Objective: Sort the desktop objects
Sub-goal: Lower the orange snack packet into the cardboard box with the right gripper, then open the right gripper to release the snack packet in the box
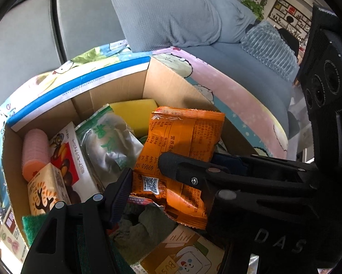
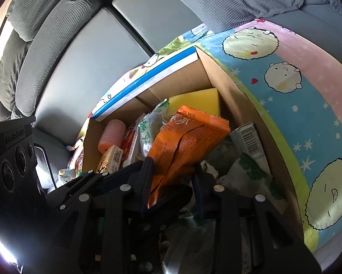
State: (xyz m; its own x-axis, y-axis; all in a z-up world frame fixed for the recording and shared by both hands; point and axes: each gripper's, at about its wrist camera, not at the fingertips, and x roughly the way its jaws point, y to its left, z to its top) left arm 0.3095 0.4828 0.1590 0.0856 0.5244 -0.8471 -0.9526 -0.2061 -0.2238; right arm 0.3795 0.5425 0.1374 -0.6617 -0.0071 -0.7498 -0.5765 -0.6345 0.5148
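An orange snack packet (image 1: pixel 180 159) lies over the goods in an open cardboard box (image 1: pixel 116 91). Both grippers are at it. My left gripper (image 1: pixel 145 175) has its jaws on either side of the packet's lower part. My right gripper (image 2: pixel 173 178) has its fingers around the same orange packet (image 2: pixel 184 146), the left finger (image 2: pixel 145 178) against it. In the box lie a yellow sponge (image 1: pixel 134 111), a green-and-silver pouch (image 1: pixel 109 143), a pink roll (image 1: pixel 35 150), a red-and-white sweets box (image 1: pixel 68 159) and a small carton (image 1: pixel 45 189).
The box sits on a cartoon-print cloth (image 2: pixel 307 96) next to a grey sofa (image 1: pixel 22 34) with blue-grey cushions (image 1: pixel 171 16). A white barcode packet (image 2: pixel 250 139) and a green-print bag (image 2: pixel 246 169) lie at the box's right side. More cartons (image 1: pixel 6 223) stand outside its left wall.
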